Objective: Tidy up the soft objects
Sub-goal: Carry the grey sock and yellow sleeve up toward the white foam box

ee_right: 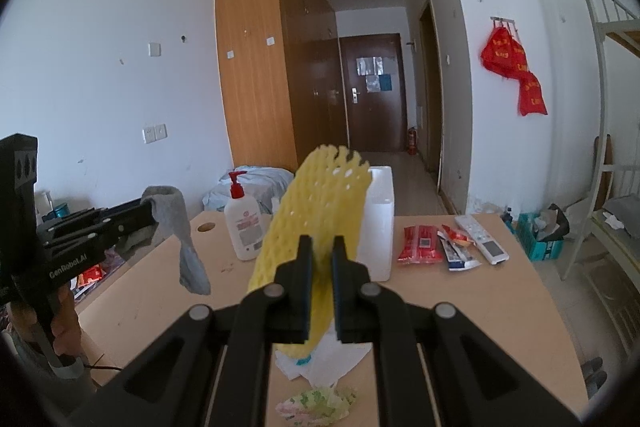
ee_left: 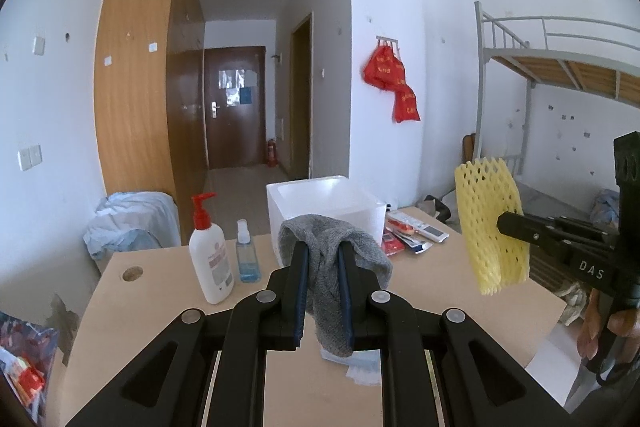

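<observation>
Our left gripper [ee_left: 323, 259] pinching limp grey knit sock [ee_left: 332, 251], our right gripper [ee_right: 322, 251] clamping yellow foam netting [ee_right: 312, 203], pale wooden table [ee_right: 460, 291], white-walled room.

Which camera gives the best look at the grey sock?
The right wrist view: the grey sock hangs side-on from the left gripper, its whole length visible. In the left wrist view the fingers cover part of it.

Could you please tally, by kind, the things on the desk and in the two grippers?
Held soft things: 2, a grey sock and a yellow foam net
Bottles: 2, a pump bottle and a spray bottle
Foam boxes: 1
Remote controls: 1
Red packets: 1
Total: 7
</observation>
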{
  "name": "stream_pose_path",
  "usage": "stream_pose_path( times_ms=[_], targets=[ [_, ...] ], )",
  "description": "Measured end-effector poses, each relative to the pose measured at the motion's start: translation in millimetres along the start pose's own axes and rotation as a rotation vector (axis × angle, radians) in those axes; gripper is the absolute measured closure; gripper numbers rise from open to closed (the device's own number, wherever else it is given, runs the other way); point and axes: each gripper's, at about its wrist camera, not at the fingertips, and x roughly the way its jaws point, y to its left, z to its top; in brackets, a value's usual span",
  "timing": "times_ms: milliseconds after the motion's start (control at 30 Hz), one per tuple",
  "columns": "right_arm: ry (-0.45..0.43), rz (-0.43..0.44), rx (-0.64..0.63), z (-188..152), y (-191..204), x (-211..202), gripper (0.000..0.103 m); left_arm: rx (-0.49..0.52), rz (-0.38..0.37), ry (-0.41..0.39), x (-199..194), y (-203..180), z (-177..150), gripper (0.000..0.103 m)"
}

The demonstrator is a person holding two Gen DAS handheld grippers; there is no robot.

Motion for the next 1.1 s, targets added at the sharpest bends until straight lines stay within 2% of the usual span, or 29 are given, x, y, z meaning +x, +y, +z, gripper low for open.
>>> stream_pose_path(
  times_ms=[333, 1100],
  targets=[
    [0.004, 0.001, -0.002, 0.7, -1.5, 3.5, 0.092, -0.012, -0.003, 0.021, 13.7, 0.1, 6.6, 0.088],
    [0.032, 0.007, -0.024, 23.8, -5.4, 51.2, 0.092, -0.033, -0.018, 0.031, 68.3, 9.4, 40.4, 0.088]
  ],
)
